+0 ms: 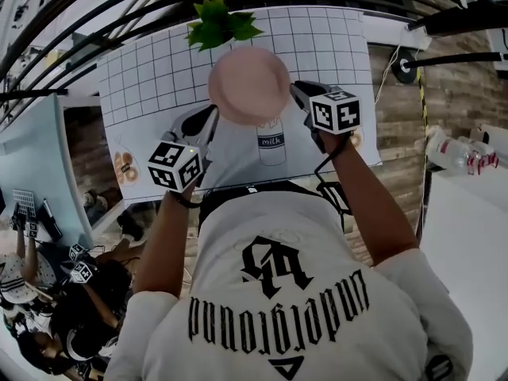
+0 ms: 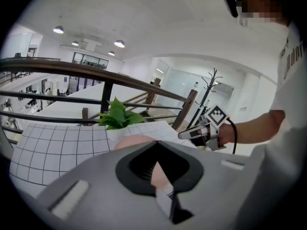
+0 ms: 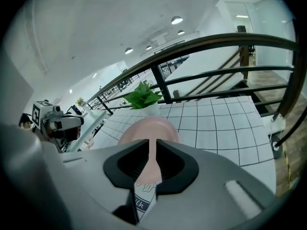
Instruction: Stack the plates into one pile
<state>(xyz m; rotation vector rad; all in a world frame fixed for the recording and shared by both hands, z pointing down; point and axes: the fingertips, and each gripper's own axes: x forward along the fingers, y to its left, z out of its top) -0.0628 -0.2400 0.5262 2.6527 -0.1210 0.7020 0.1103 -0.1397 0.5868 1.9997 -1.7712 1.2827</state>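
Note:
A pink plate (image 1: 249, 86) sits over the white grid mat (image 1: 151, 70), between my two grippers. My left gripper (image 1: 213, 116) is at the plate's lower left rim. In the left gripper view its jaws stand close together, with the plate (image 2: 133, 140) showing pink in the narrow slit. My right gripper (image 1: 295, 94) is at the plate's right rim. In the right gripper view its jaws are also drawn close, and the plate (image 3: 148, 130) reaches into the slit. I see only this one plate, and whether it rests on the mat or hangs above it is unclear.
A green potted plant (image 1: 220, 22) stands just behind the plate. A milk carton print (image 1: 271, 141) lies on the mat in front of it. Dark railings (image 1: 95, 22) curve round the table's far side. Bottles (image 1: 460, 153) lie on a surface at the right.

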